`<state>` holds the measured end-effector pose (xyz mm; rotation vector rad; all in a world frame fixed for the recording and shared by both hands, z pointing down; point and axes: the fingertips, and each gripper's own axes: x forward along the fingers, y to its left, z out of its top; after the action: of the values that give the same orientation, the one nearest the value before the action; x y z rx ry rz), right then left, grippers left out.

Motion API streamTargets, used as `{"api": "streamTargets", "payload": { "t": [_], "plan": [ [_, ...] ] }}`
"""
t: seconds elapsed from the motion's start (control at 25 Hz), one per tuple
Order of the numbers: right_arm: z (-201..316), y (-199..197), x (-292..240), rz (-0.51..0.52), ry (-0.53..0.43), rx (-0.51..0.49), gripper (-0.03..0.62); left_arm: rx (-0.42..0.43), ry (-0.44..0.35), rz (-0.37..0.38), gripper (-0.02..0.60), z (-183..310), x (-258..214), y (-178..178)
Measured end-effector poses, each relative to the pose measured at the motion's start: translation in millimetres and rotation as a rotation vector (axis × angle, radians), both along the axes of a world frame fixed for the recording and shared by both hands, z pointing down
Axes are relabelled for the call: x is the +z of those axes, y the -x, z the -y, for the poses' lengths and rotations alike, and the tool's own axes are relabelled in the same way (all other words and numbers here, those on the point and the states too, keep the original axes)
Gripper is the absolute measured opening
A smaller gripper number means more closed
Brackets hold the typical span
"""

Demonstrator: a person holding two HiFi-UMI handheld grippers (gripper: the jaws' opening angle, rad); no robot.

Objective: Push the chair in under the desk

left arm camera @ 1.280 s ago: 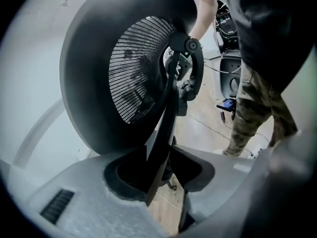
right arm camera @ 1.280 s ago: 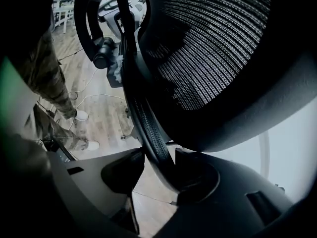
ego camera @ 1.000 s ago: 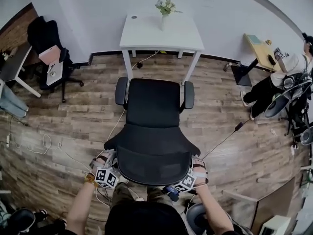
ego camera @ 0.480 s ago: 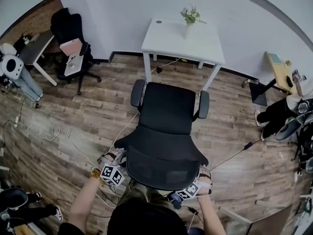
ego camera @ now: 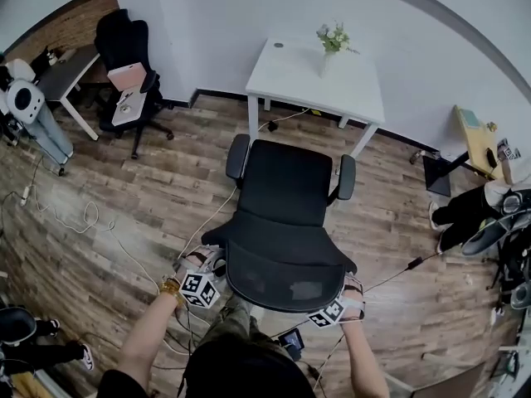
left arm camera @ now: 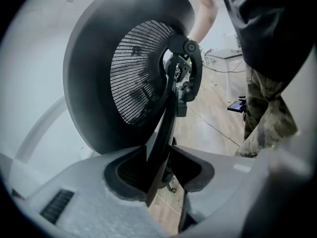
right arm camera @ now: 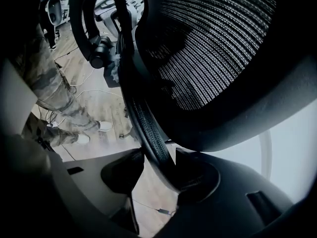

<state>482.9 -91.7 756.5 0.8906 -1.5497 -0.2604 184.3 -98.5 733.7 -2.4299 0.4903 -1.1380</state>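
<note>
Chair point(ego camera: 282, 222) stands slightly nearer the desk point(ego camera: 315, 77) than a second ago. Its seat front is now about level with the desk's front legs, not yet beneath the top. Grip is sound on both sides: the left gripper point(left arm camera: 158, 170) and the right gripper point(right arm camera: 158, 165) each pinch the backrest rim point(left arm camera: 166, 128), jaws closed onto it. Judgement: the push is under way and roughly in line with the opening, with most of the travel remaining.

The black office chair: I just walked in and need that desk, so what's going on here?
A person has the left gripper and right gripper clamped on the backrest rim of the black mesh office chair, one at each side. The chair faces the white rectangular desk, its seat not yet under it.
</note>
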Motion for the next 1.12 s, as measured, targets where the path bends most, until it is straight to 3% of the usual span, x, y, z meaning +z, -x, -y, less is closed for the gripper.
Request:
{"api": "streamTargets", "payload": {
  "t": [0.52,0.76,1.12],
  "plan": [
    [71.9,-20.7,-5.0,0.018,0.012,-0.004,0.202,-0.004,0.035,0.002,0.144,70.8,-3.1,-20.4],
    [108.0,-25.9,-16.8,0.061,0.042,-0.071,0.199,0.002,0.108,0.017,0.14,105.9,-4.4,-33.0],
    [149.2,-34.3,-29.7,0.203,0.171,-0.181,0.175,-0.003,0.234,0.051,0.13,149.0,-3.1,-46.9]
  ]
}}
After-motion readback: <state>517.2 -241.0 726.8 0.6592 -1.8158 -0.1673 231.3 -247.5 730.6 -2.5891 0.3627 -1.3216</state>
